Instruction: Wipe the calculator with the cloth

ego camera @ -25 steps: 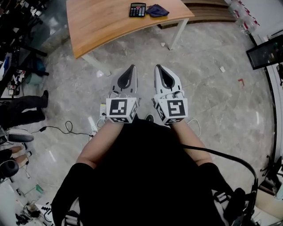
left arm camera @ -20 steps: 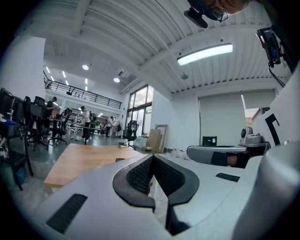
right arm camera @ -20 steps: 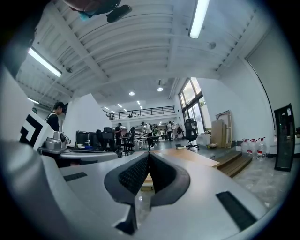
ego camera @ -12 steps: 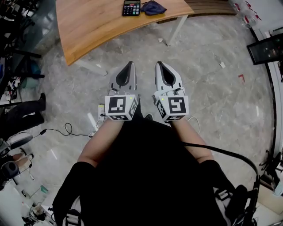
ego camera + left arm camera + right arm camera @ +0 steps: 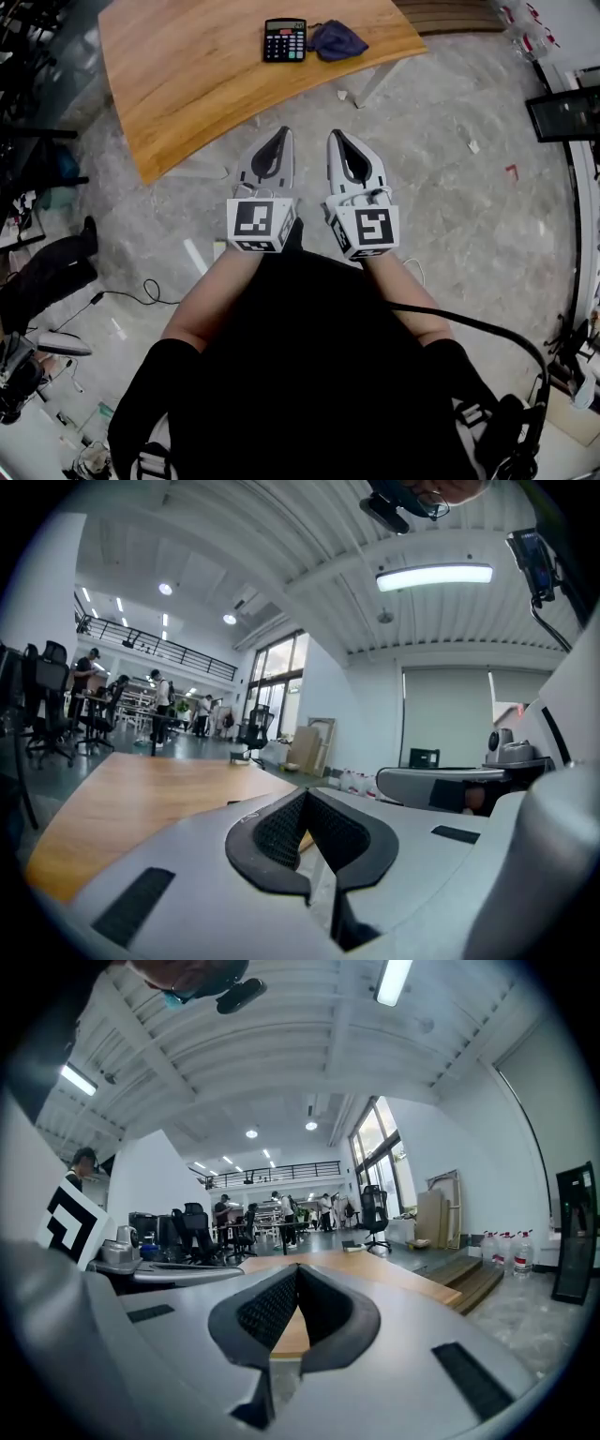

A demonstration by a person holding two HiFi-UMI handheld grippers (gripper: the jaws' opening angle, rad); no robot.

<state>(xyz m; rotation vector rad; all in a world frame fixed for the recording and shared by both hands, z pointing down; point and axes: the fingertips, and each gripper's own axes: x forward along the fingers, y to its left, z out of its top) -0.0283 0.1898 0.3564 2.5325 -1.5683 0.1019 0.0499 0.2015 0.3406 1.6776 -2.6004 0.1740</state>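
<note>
A black calculator (image 5: 284, 40) lies near the far edge of the wooden table (image 5: 197, 84), and a crumpled dark blue cloth (image 5: 337, 40) sits just to its right. My left gripper (image 5: 284, 132) and right gripper (image 5: 332, 134) are held side by side over the floor, well short of both objects. Their tips point toward the table's near edge. Both are shut with nothing between the jaws. In the left gripper view the gripper (image 5: 305, 791) looks out across the tabletop (image 5: 141, 803). The right gripper (image 5: 296, 1267) in its own view faces the table (image 5: 375, 1274) too.
The floor (image 5: 450, 216) is grey marble with cables at the lower left (image 5: 141, 291). A white table leg (image 5: 373, 75) stands right of my grippers. A person's legs (image 5: 47, 267) show at the left edge. Office chairs and people fill the far room (image 5: 244, 1222).
The table, calculator and cloth have slid lower in the head view and look larger, so I have moved closer to them. Both grippers kept their side-by-side pose, still shut.
</note>
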